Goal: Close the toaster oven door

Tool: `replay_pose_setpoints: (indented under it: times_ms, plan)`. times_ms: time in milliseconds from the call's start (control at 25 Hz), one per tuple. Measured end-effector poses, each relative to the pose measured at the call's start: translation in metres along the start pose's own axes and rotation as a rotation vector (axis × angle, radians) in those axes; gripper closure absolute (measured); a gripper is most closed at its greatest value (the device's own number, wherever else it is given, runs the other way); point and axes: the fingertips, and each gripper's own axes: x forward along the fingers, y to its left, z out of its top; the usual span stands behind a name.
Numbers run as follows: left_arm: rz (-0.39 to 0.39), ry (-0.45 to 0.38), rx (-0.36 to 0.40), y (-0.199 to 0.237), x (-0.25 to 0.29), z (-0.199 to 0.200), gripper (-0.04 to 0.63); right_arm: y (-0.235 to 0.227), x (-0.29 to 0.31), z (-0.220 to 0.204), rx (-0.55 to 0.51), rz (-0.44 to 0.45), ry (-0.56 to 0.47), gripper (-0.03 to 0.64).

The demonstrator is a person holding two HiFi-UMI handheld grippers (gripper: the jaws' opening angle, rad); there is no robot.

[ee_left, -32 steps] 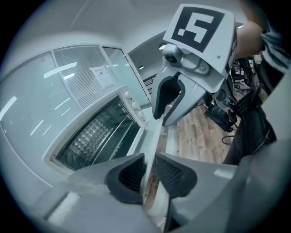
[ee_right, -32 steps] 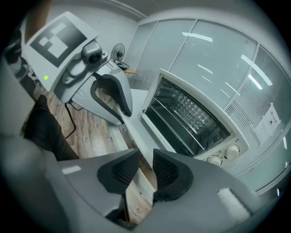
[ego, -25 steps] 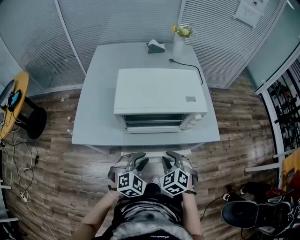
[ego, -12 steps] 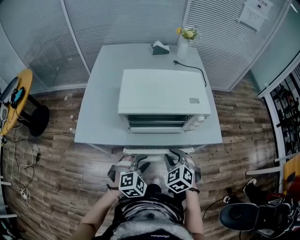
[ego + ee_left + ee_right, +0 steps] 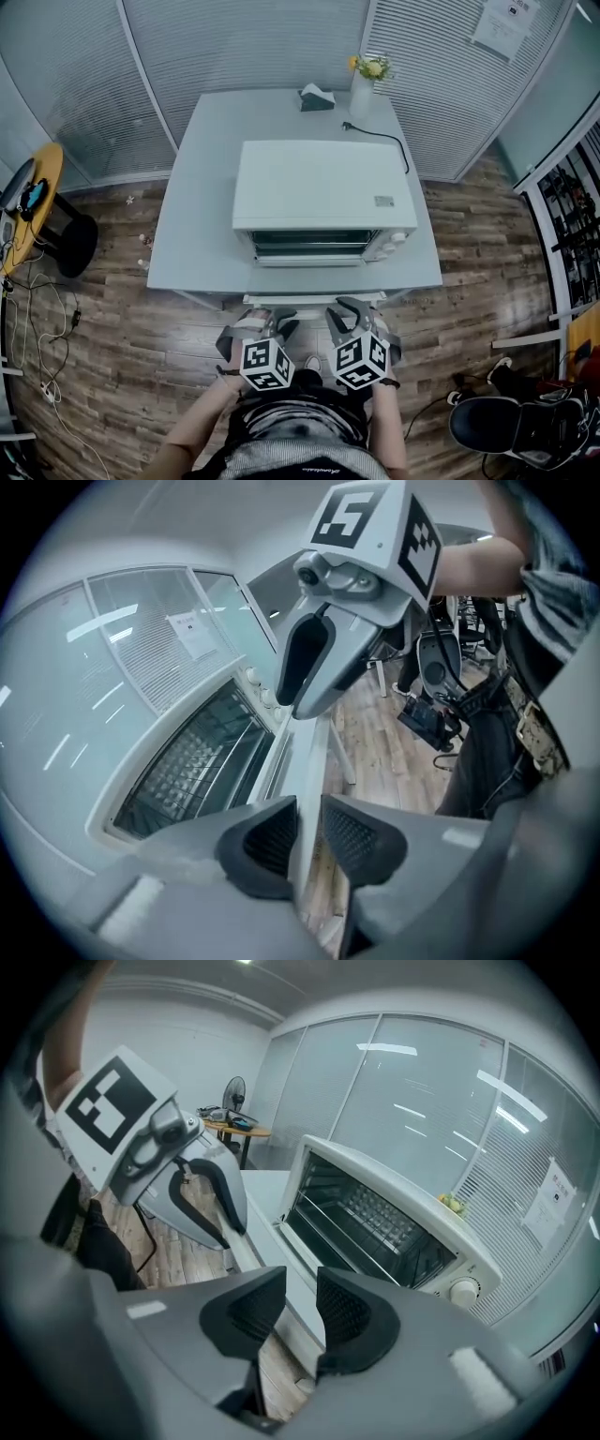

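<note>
A white toaster oven (image 5: pixel 323 187) stands on a grey table (image 5: pixel 192 244). Its door (image 5: pixel 314 299) is folded down and sticks out over the table's near edge. Both grippers hover side by side just in front of that edge, above the floor. On my left gripper (image 5: pixel 274 322) (image 5: pixel 309 832) the jaws are closing to a narrow gap with nothing pressed between them. The door's white edge shows beyond the gap. The jaws of my right gripper (image 5: pixel 345 314) (image 5: pixel 300 1312) are opening slightly and hold nothing. The open oven cavity (image 5: pixel 375 1213) with its rack lies ahead.
At the table's far end stand a vase of yellow flowers (image 5: pixel 361 80) and a tissue box (image 5: pixel 316 97), with the power cord (image 5: pixel 380 136) behind the oven. A yellow side table (image 5: pixel 37 202) stands left, and a black chair (image 5: pixel 506 427) is at lower right. Cables (image 5: pixel 37 319) lie on the wooden floor.
The head view has shifted a little. Both grippers stay in front of the table's near edge, barely moved. The oven door is still down.
</note>
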Motion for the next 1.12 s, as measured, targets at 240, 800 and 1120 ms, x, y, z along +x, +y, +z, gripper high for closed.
replay_pose_setpoints:
  times_ms: [240, 800, 1120]
  plan:
    - [0.013, -0.02, -0.024, 0.013, -0.004, 0.006, 0.503, 0.013, 0.002, -0.012, -0.076, 0.044, 0.066, 0.514]
    - [0.064, -0.081, -0.092, 0.042, -0.012, 0.015, 0.495, -0.003, 0.009, 0.0, -0.083, 0.021, 0.035, 0.497]
    - [0.129, -0.104, -0.089, 0.068, -0.018, 0.024, 0.489, -0.024, 0.009, 0.02, -0.045, -0.02, -0.045, 0.492]
